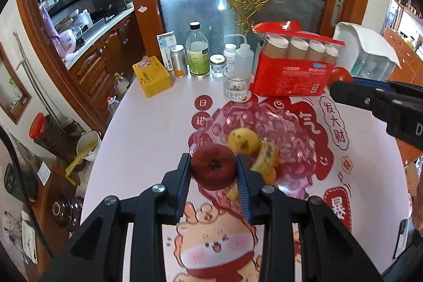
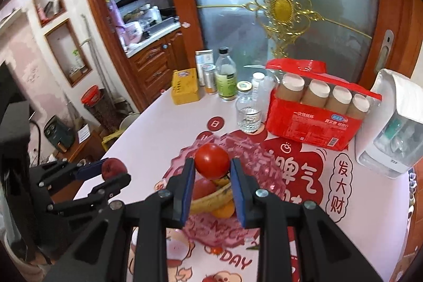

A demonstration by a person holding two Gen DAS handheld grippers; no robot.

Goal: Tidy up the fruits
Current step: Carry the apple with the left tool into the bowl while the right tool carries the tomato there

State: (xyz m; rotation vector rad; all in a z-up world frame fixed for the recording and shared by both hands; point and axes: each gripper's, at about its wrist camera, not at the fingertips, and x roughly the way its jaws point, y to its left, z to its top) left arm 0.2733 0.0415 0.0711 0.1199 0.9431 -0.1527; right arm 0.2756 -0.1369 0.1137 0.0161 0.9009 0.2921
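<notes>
My left gripper (image 1: 213,171) is shut on a dark red apple (image 1: 213,167) and holds it above the near left rim of a clear pink fruit bowl (image 1: 298,149). The bowl holds a yellow pear (image 1: 243,141), a banana (image 1: 264,157) and an orange (image 1: 271,176). My right gripper (image 2: 212,172) is shut on a red tomato (image 2: 212,161) above the same bowl (image 2: 259,163), over a banana (image 2: 211,198), an orange (image 2: 224,210) and a red fruit (image 2: 203,188). The left gripper with the apple (image 2: 112,167) shows at the left of the right wrist view.
At the table's far side stand a yellow tin (image 1: 153,75), a can (image 1: 179,60), bottles (image 1: 197,50), a glass of water (image 1: 236,85), a red pack of paper cups (image 1: 293,65) and a white dispenser (image 1: 367,49). The table's left edge drops to floor clutter.
</notes>
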